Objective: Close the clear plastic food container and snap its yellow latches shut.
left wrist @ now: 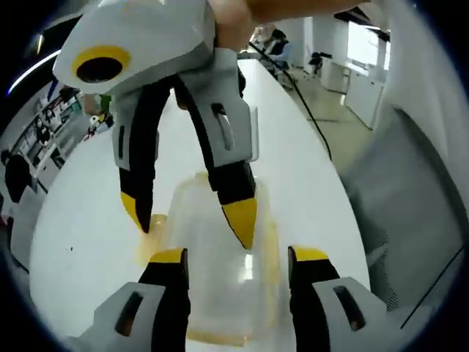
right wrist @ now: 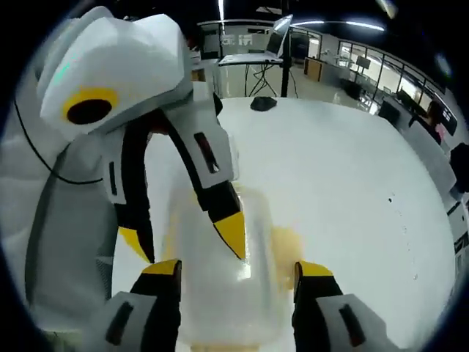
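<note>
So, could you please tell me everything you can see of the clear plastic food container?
The clear plastic food container is a translucent rectangular box with rounded corners, lying flat on the white table. Its lid looks to be on. Yellow latches run along its sides; whether they are snapped shut cannot be told. The left tool and the right tool straddle it from opposite ends, both open, yellow tips at or just above the lid; contact cannot be told.
</note>
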